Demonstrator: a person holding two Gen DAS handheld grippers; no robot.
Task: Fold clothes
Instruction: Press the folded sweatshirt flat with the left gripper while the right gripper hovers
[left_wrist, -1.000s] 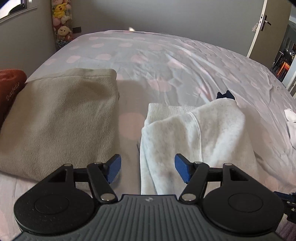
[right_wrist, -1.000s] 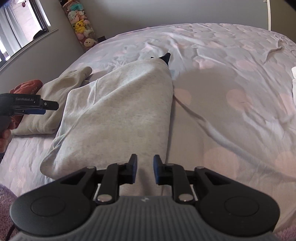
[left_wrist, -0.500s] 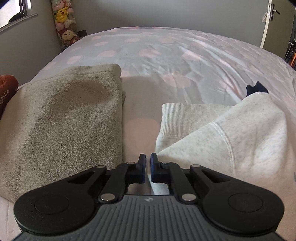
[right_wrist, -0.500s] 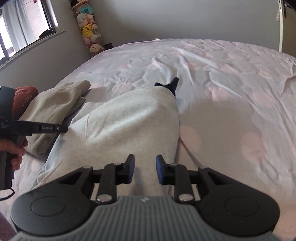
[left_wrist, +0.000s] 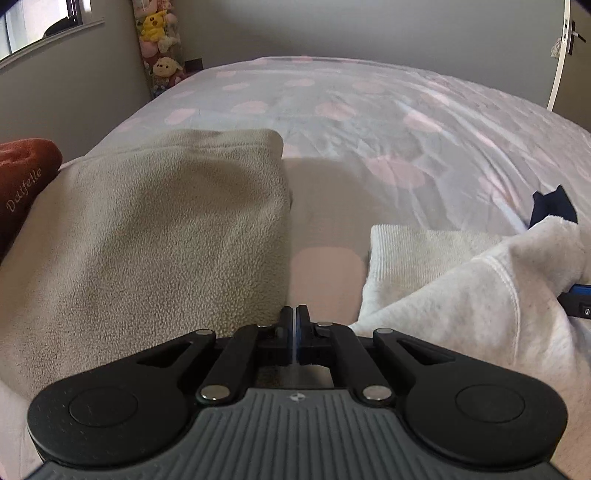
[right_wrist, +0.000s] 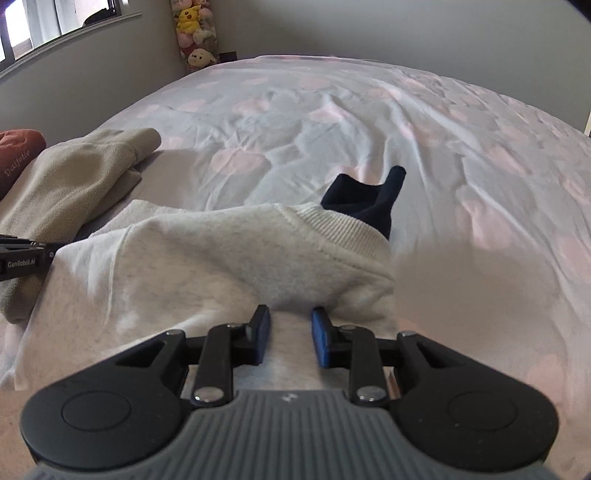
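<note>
A light grey sweatshirt (right_wrist: 221, 266) lies folded on the bed, its ribbed hem toward the far side; it also shows in the left wrist view (left_wrist: 461, 295). My left gripper (left_wrist: 294, 321) is shut with nothing visible between its fingers, low between the sweatshirt and a folded beige fleece (left_wrist: 147, 236). My right gripper (right_wrist: 290, 325) is open, its blue pads just over the sweatshirt's near edge. The left gripper's body (right_wrist: 22, 258) shows at the left of the right wrist view.
The bed (left_wrist: 369, 110) has a grey cover with pink dots. A dark navy garment (right_wrist: 369, 199) pokes out beyond the sweatshirt. A rust-red item (left_wrist: 22, 177) lies left of the fleece. Plush toys (left_wrist: 159, 40) stand in the far corner.
My left gripper closed from wide open to shut and moved forward and lower between the two garments. My right gripper moved forward and down over the sweatshirt and opened slightly wider.
</note>
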